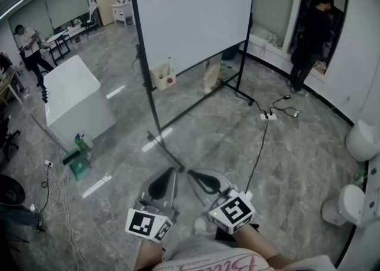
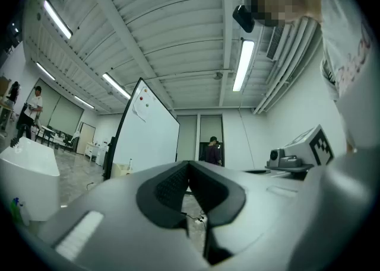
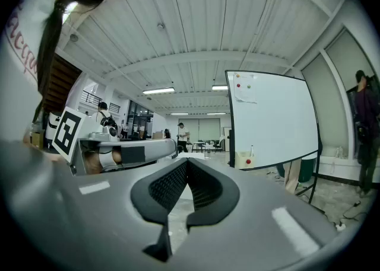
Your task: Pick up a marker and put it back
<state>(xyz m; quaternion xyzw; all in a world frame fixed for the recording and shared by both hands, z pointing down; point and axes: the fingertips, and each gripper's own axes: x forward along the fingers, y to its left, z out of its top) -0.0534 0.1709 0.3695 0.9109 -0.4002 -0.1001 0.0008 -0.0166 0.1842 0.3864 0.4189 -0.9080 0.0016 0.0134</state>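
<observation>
**Two clenched jaws, one marker well out of reach**

Both tools hang low in front of the person. The left hand-held gripper [image 1: 173, 171] and the right hand-held gripper [image 1: 190, 173] are each clenched, pads meeting with nothing between them. The marker [image 1: 170, 62] — judged to be the thin white stick — stands upright in a pale holder [image 1: 161, 77] at the lower edge of the whiteboard [image 1: 196, 15]. It is well apart from both grippers, so the pick has not begun.

The approach carries the first risk. The stand's foot bar [image 1: 169, 154] runs along the floor [image 1: 208, 127] toward the person, and a black cable [image 1: 261, 145] trails just to its right; a step forward could catch either. Jaws left clenched on arrival would knock the marker instead of taking it. A slim upright stick may also tilt or slip in a skewed grip — and a push could jolt the light-looking holder.
</observation>
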